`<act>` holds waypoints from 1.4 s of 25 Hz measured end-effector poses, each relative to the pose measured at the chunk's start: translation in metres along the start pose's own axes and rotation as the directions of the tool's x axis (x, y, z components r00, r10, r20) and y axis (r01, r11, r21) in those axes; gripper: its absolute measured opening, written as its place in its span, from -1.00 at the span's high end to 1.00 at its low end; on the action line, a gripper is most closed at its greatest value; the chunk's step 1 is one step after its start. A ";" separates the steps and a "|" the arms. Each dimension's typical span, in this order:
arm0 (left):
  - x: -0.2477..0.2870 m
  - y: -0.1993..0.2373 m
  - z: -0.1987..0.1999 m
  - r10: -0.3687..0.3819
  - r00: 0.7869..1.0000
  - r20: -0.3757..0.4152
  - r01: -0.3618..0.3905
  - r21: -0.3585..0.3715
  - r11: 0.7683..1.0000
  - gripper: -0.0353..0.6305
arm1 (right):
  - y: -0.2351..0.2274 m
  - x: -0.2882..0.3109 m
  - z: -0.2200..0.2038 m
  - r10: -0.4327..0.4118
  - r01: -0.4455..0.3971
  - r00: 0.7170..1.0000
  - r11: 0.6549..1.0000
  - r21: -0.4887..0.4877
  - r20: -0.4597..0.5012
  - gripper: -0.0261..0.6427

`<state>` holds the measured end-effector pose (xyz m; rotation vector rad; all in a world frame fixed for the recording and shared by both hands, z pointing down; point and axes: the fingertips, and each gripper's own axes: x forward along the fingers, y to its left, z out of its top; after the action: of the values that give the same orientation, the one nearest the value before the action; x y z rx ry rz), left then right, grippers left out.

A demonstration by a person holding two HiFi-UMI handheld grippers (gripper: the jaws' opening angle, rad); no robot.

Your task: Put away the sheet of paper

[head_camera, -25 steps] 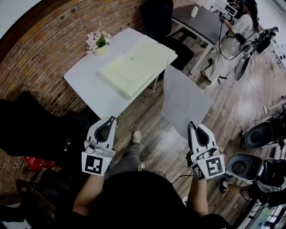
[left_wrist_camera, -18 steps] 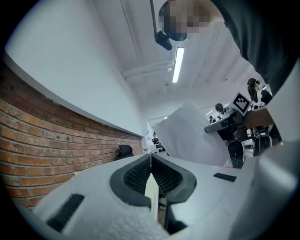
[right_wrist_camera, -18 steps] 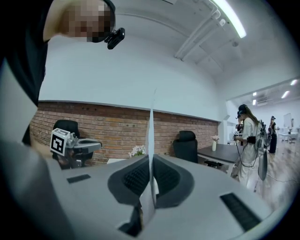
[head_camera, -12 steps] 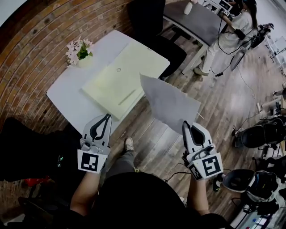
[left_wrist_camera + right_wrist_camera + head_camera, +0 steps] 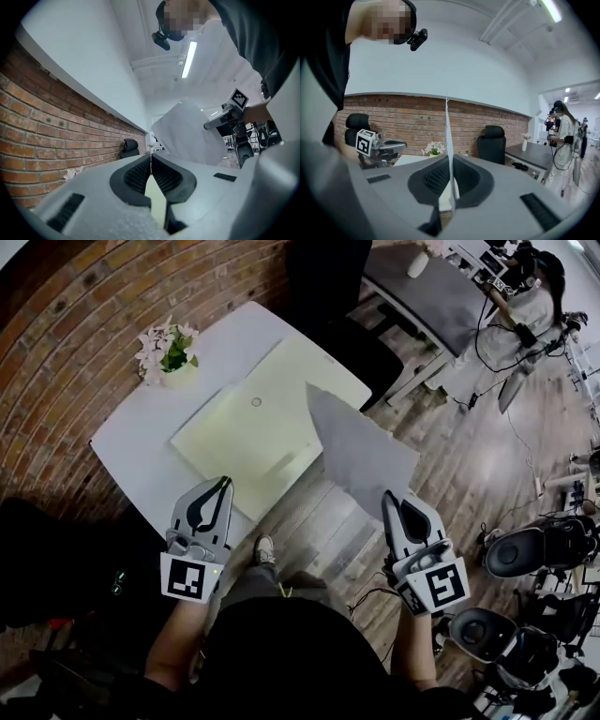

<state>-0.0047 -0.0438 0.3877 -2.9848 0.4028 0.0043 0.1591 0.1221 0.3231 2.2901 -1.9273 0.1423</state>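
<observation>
1. Brick wall [image 5: 66, 343] runs along your left, wood floor [image 5: 469, 474] lies below you, and a white worktop [image 5: 141, 442] stands against the wall.
2. On the worktop a pale yellow folder [image 5: 248, 432] lies flat, with a small ring mark near its middle.
3. Flowers [image 5: 167, 345] stand at the worktop's far corner by the wall, apart from the folder.
4. Your right gripper [image 5: 386, 495] has its jaws clamped on the sheet [image 5: 361, 451], gripping it at its lower edge.
5. In the right gripper view the sheet stands upright and edge-on between the two pads.
6. You hold the grey sheet in the air over the floor, just off the worktop's near right side.
7. In the head view the sheet's top corner overlaps the folder's right edge. Whether they touch cannot be told.
8. Your left gripper [image 5: 225, 482] has its jaws together, tip against tip, with nothing between them.
9. It hangs over the worktop's near edge, its tips pointing at the folder's near corner.
10. The two grippers are well apart, with the sheet between them and nearer the right one.
11. A black chair [image 5: 328, 287] stands beyond the worktop, and a grey table [image 5: 422, 296] stands to its right.
12. A person [image 5: 530, 306] stands at the far right, beside that table.
</observation>
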 end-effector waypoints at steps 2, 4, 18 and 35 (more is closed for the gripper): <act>0.002 0.009 -0.004 0.019 1.000 -0.004 -0.019 -0.009 1.000 0.80 | -0.001 0.011 0.000 0.017 -0.017 1.000 1.000 -0.005 -0.005 0.88; 0.004 0.015 -0.006 0.031 0.999 -0.010 -0.031 -0.008 0.999 0.80 | -0.006 0.018 -0.005 0.032 -0.033 0.999 0.999 -0.027 -0.022 0.88; 0.035 0.042 0.017 0.229 0.973 -0.037 -0.226 0.057 0.972 0.80 | -0.032 0.108 0.009 0.316 -0.316 0.948 0.949 -0.004 -0.032 0.88; 0.043 0.058 0.016 0.413 0.907 -0.086 -0.407 0.081 0.910 0.80 | -0.059 0.184 -0.020 0.531 -0.524 0.838 0.848 0.087 -0.128 0.88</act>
<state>0.0218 -0.1087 0.3640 -2.7866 1.0170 -0.1163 0.2497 -0.0427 0.3706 1.6465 -2.4386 0.4084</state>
